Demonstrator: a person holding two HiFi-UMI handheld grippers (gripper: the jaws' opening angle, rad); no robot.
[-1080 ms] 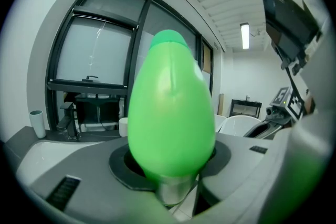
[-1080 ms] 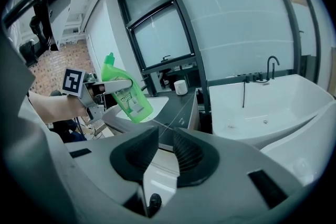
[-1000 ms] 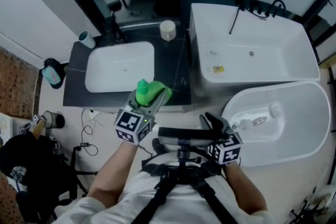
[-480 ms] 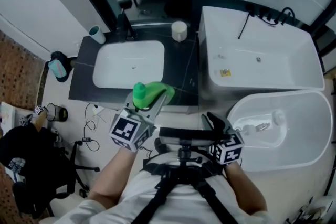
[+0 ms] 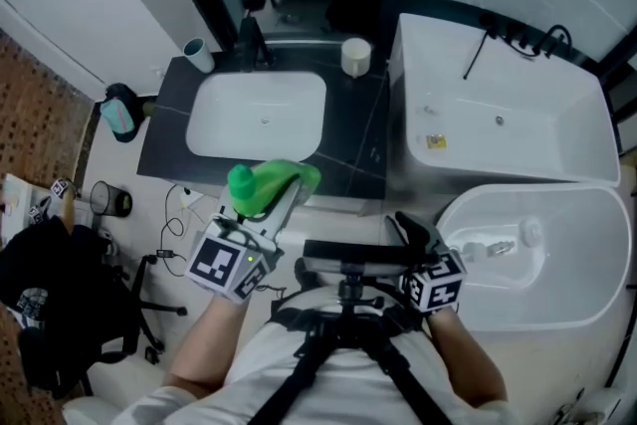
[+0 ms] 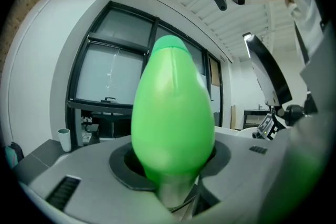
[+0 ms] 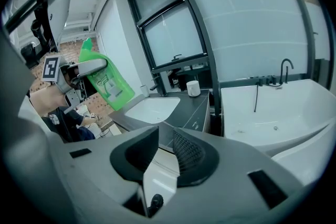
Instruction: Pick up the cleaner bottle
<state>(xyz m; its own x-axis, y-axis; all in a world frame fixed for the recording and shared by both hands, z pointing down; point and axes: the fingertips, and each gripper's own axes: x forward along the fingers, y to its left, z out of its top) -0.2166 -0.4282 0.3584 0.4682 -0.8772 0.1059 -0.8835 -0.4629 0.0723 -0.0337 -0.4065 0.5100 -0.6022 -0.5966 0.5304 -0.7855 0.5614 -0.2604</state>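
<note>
Left tool (image 5: 282,197) clamping green cleaner bottle (image 5: 257,184) over counter (image 5: 353,129) edge, right tool (image 5: 408,228) jaws apart, empty, bathtub (image 5: 498,170) nearby.

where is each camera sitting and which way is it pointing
Head view: on the person's head, steeply down onto sink and bathtub; forearms, left gripper, right gripper show.
Left gripper view: on the left gripper, facing the dark-framed glass; cleaner bottle held in its jaws fills the middle.
Right gripper view: on the right gripper, over its open, empty jaws toward sink and bathtub.
Shared: head and right gripper views both show the cleaner bottle in the left gripper.
</note>
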